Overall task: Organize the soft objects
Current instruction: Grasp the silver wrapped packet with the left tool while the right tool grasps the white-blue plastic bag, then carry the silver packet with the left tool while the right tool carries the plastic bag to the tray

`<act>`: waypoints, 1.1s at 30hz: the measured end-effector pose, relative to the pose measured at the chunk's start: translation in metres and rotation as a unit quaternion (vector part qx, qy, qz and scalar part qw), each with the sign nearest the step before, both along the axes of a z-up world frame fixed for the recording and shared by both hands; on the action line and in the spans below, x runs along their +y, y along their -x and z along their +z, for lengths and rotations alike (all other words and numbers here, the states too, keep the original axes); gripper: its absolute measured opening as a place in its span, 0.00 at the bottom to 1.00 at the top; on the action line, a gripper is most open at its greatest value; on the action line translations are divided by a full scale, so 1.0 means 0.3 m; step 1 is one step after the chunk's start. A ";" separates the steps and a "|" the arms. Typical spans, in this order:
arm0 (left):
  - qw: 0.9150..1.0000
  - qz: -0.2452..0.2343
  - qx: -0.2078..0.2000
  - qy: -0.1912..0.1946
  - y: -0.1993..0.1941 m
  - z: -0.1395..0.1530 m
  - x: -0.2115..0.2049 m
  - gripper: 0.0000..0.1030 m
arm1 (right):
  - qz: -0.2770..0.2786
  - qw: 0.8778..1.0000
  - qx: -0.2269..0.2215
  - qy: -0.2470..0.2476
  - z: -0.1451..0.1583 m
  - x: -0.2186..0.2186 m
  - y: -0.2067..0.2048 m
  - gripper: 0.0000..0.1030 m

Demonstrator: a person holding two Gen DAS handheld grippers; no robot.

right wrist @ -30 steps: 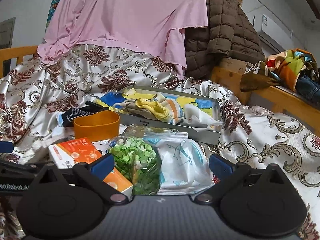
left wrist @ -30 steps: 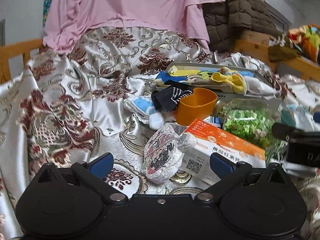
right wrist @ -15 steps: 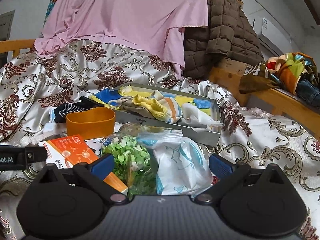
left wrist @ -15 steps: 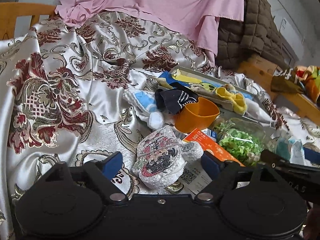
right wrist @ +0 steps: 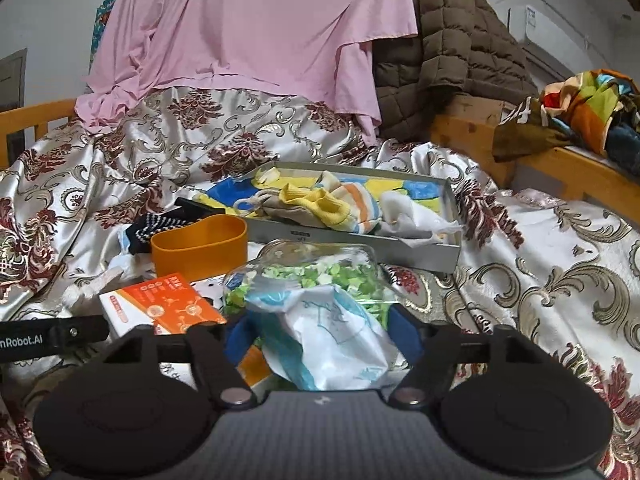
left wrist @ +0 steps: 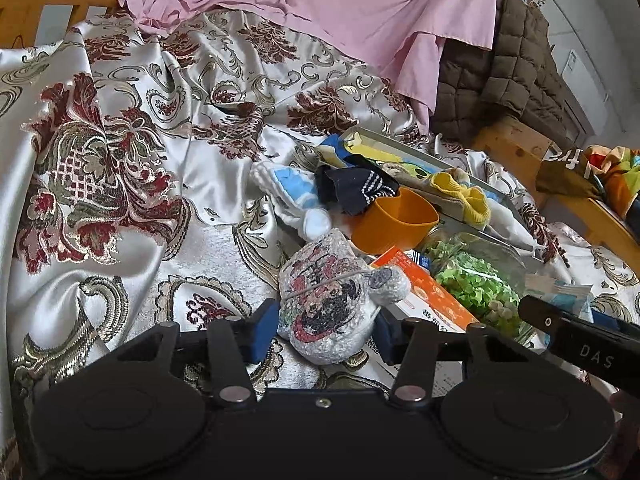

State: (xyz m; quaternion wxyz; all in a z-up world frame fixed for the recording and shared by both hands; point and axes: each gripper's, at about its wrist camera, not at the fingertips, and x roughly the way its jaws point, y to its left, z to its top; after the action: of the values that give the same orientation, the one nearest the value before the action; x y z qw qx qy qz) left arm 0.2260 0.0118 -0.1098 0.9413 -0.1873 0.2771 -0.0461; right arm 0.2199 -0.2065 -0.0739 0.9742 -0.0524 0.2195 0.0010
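Left wrist view: left tongs (left wrist: 326, 330) are straddling the printed cartoon pouch (left wrist: 328, 304) lying on the brocade bedspread (left wrist: 120, 200); blue pads are sitting at both its sides, but whether they are already gripping it I cannot tell. Pouch is looking light, squashy, crinkly; best taken across its fat middle. "DAS" is reading on the right tongs' arm. Orange cup (left wrist: 394, 220) and orange box (left wrist: 428, 292) are lying just beyond.

Right wrist view: right tongs (right wrist: 324, 338) are bracketing the white-blue plastic packet (right wrist: 332, 336), grip unclear too. Packet is looking thin, slippery, light. "nRobot.AI" is showing on the left strap. Grey tray (right wrist: 360, 240) is holding socks.
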 end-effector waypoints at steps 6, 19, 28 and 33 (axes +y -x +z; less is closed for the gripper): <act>1.000 0.012 -0.010 0.011 0.020 0.001 0.013 0.39 | 0.012 1.000 -0.006 -0.003 0.006 0.017 0.012 0.65; 0.999 0.018 -0.030 0.005 0.053 0.012 0.006 0.14 | 0.066 0.997 -0.025 0.013 0.016 0.077 0.053 0.60; 0.999 0.007 -0.046 0.003 0.071 0.018 -0.009 0.14 | 0.089 0.995 -0.035 0.022 0.020 0.104 0.068 0.58; 0.998 0.002 -0.060 0.000 0.085 0.027 -0.013 0.14 | 0.103 0.994 -0.040 0.013 0.026 0.106 0.075 0.56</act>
State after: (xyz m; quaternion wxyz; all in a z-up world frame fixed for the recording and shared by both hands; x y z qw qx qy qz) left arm 0.2004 0.0078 -0.1017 0.9562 -0.1848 0.2201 -0.0556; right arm 0.1973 -0.1748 -0.0662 0.9761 -0.0877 0.1741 0.0961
